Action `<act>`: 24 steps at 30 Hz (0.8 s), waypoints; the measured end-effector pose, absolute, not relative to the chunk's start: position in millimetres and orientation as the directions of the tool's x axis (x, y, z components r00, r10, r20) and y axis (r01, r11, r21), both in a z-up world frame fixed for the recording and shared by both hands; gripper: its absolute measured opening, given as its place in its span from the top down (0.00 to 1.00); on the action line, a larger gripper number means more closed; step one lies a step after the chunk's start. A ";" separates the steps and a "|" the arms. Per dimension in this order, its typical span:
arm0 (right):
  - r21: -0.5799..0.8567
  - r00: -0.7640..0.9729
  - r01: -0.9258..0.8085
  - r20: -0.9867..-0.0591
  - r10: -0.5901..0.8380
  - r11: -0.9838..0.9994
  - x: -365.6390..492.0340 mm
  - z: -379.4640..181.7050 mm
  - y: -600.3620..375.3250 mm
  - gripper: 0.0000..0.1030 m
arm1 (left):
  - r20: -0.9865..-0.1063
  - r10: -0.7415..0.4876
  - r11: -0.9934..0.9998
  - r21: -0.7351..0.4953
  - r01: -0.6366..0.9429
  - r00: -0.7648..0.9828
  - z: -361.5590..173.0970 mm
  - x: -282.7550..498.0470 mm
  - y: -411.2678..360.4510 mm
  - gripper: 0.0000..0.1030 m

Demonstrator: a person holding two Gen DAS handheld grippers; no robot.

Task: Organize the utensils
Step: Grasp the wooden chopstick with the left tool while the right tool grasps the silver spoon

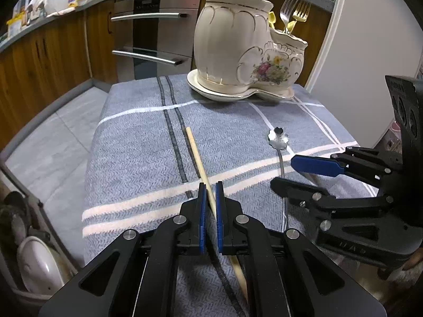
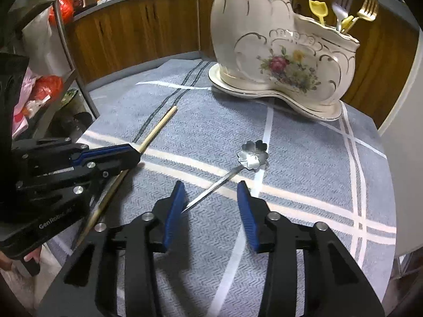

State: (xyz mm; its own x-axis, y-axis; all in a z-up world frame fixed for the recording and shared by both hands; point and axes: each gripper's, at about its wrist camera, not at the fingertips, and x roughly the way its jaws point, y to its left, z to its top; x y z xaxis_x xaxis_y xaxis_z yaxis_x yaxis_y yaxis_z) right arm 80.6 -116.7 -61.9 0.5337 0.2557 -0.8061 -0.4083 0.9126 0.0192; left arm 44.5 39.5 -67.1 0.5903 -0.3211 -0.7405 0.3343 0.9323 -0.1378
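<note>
A wooden chopstick [image 1: 195, 155] lies on the blue-grey cloth [image 1: 132, 145]. My left gripper [image 1: 210, 189] is shut on the chopstick at its middle. It also shows in the right wrist view [image 2: 158, 126]. A silver spoon with a flower-shaped bowl [image 2: 253, 155] lies on the cloth. My right gripper [image 2: 210, 192] is open, its jaws either side of the spoon's handle end. The spoon also shows in the left wrist view [image 1: 277, 138]. A cream floral ceramic holder [image 1: 238, 42] stands at the back on a saucer, holding chopsticks and forks.
Wooden kitchen cabinets and an oven [image 1: 156, 34] are behind the table. A shelf with bags [image 2: 45, 84] stands at the left. A white wall [image 1: 370, 52] is at the right. A bin with a white bowl [image 1: 34, 261] sits below left.
</note>
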 end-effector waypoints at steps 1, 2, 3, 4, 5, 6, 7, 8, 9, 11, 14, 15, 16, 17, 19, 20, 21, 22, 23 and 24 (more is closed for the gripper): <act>0.017 0.528 -0.417 -0.810 0.257 0.909 80.5 -61.4 -117.2 0.76 | -0.741 -0.319 0.933 -0.135 0.334 0.591 -67.4 44.5 38.8 0.93; 0.018 0.521 -0.425 -0.813 0.261 0.905 80.8 -60.9 -118.7 0.79 | -0.741 -0.318 0.933 -0.134 0.334 0.592 -67.4 44.3 38.9 0.93; 0.020 0.516 -0.432 -0.815 0.265 0.902 81.6 -60.8 -120.4 0.80 | -0.741 -0.317 0.933 -0.133 0.333 0.592 -67.4 44.4 38.6 0.93; 0.024 0.508 -0.440 -0.818 0.271 0.898 81.7 -60.3 -123.6 0.83 | -0.741 -0.317 0.934 -0.133 0.333 0.592 -67.5 44.4 38.8 0.93; 0.025 0.503 -0.443 -0.821 0.272 0.896 82.0 -60.0 -127.3 0.86 | -0.741 -0.317 0.934 -0.133 0.333 0.592 -67.7 44.3 39.0 0.93; 0.026 0.498 -0.446 -0.823 0.273 0.894 82.4 -60.1 -130.7 0.88 | -0.741 -0.317 0.934 -0.133 0.333 0.592 -67.7 44.2 39.0 0.93; 0.029 0.493 -0.449 -0.826 0.275 0.893 82.5 -59.1 -138.1 0.90 | -0.741 -0.315 0.934 -0.131 0.332 0.593 -67.6 44.4 38.4 0.93; 0.027 0.488 -0.455 -0.829 0.274 0.890 82.9 -58.7 -142.7 0.92 | -0.741 -0.314 0.934 -0.130 0.332 0.594 -67.8 44.3 38.3 0.93; 0.009 0.490 -0.456 -0.832 0.259 0.890 83.0 -58.0 -147.4 0.93 | -0.741 -0.313 0.934 -0.128 0.333 0.594 -67.8 44.1 37.9 0.93; -0.037 0.503 -0.453 -0.835 0.221 0.891 83.0 -58.0 -155.4 0.96 | -0.740 -0.312 0.934 -0.125 0.334 0.596 -67.6 43.8 37.0 0.93; -0.054 0.505 -0.428 -0.842 0.189 0.902 83.7 -57.4 -170.4 0.97 | -0.738 -0.317 0.931 -0.123 0.343 0.596 -66.5 42.5 34.6 0.93; -0.064 0.511 -0.417 -0.841 0.177 0.906 84.1 -57.0 -174.3 0.97 | -0.737 -0.318 0.930 -0.120 0.347 0.597 -65.9 41.9 32.8 0.93; -0.058 0.509 -0.411 -0.842 0.177 0.910 86.0 -57.3 -177.1 0.97 | -0.735 -0.320 0.929 -0.119 0.351 0.598 -65.0 41.1 31.0 0.92; -0.044 0.504 -0.405 -0.844 0.183 0.913 86.6 -57.6 -178.9 0.96 | -0.733 -0.323 0.927 -0.119 0.355 0.599 -64.3 40.4 29.7 0.92; -0.050 0.510 -0.395 -0.842 0.174 0.918 86.4 -58.0 -179.0 0.92 | -0.730 -0.337 0.921 -0.124 0.370 0.595 -62.9 39.0 25.8 0.92; -0.058 0.515 -0.392 -0.841 0.167 0.918 87.5 -58.4 -180.1 0.89 | -0.729 -0.348 0.915 -0.130 0.381 0.589 -62.9 38.1 23.5 0.92; -0.068 0.522 -0.390 -0.838 0.159 0.918 88.0 -58.5 -179.6 0.88 | -0.732 -0.352 0.912 -0.130 0.388 0.583 -63.1 37.4 21.2 0.92; -0.070 0.524 -0.388 -0.837 0.157 0.919 87.7 -59.4 -179.2 0.87 | -0.736 -0.345 0.913 -0.118 0.392 0.582 -63.7 36.6 18.5 0.92; -0.065 0.524 -0.383 -0.837 0.158 0.921 88.7 -59.5 -180.1 0.86 | -0.740 -0.334 0.915 -0.106 0.388 0.584 -64.6 36.6 17.5 0.92; -0.058 0.522 -0.381 -0.837 0.163 0.923 89.5 -59.6 -180.9 0.86 | -0.740 -0.327 0.918 -0.100 0.385 0.588 -64.4 36.2 17.2 0.92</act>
